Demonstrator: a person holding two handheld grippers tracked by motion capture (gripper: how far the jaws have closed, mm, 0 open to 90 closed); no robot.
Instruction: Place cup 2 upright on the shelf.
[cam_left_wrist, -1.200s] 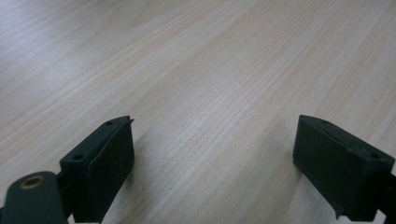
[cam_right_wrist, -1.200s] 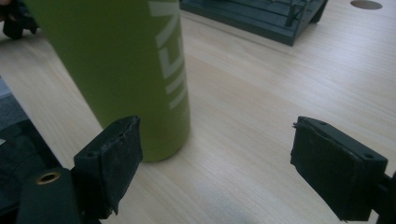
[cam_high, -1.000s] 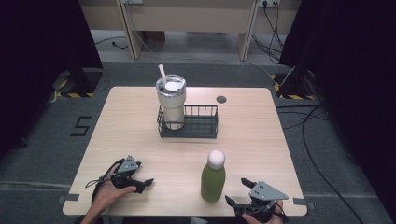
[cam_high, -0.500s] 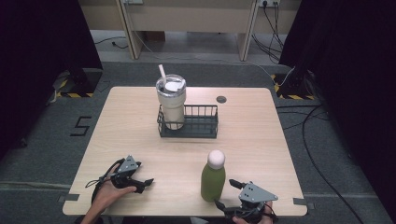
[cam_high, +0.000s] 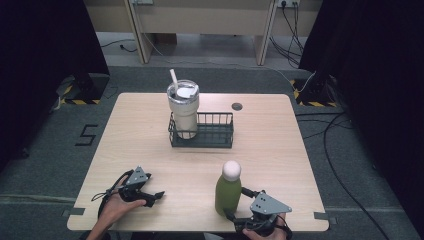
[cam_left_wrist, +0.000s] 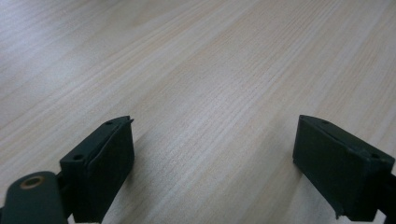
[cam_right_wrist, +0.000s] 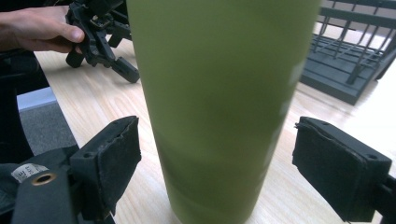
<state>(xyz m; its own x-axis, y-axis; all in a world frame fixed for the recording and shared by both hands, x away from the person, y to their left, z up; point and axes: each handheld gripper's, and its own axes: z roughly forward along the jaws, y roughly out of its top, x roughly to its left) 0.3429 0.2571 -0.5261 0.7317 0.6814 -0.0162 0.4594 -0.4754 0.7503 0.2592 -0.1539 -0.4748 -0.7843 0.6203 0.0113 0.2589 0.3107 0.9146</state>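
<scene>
Right gripper (cam_high: 239, 204) slid up to green bottle (cam_high: 228, 187) | jaws just opened wider, bottle between, not squeezed | I grab next | left gripper (cam_high: 154, 197) open, far left of bottle

This looks like a lab or recording studio set up for data capture. A lone pale wooden tabletop (cam_high: 280, 145) stands on grey carpet (cam_high: 45, 165), flanked by black curtains (cam_high: 370, 60). Yellow-and-black hazard tape (cam_high: 307, 102) marks the floor, a taped numeral 5 (cam_high: 86, 135) lies beside the table, and loose cables (cam_high: 345, 150) trail to wall sockets.
</scene>
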